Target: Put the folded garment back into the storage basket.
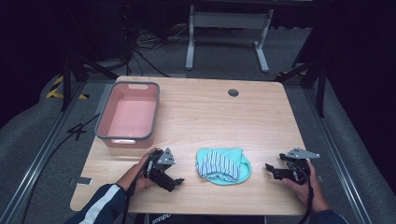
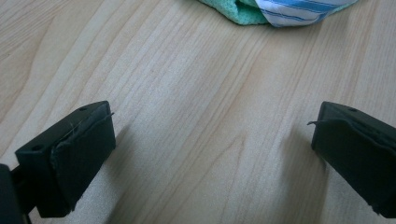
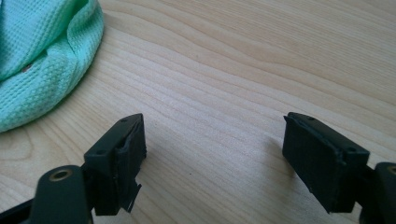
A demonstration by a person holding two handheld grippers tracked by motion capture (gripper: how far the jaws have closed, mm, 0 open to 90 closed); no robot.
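A soft mint waffle-weave cloth with a blue-and-white striped cloth bunched on it lies near the bench's near edge, midway between both grippers. Bare pale wood lies all round it. A pink rectangular bin sits at the far left corner. Left gripper and right gripper rest with jaws wide apart, holding nothing.

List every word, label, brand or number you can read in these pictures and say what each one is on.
"adidas": white letters on a dark garment at the bottom edge of the high view, between the person's forearms; small and blurred, so the reading is likely but not certain.
No readable text on the pink bin, the folded cloths, the table, or either gripper view.
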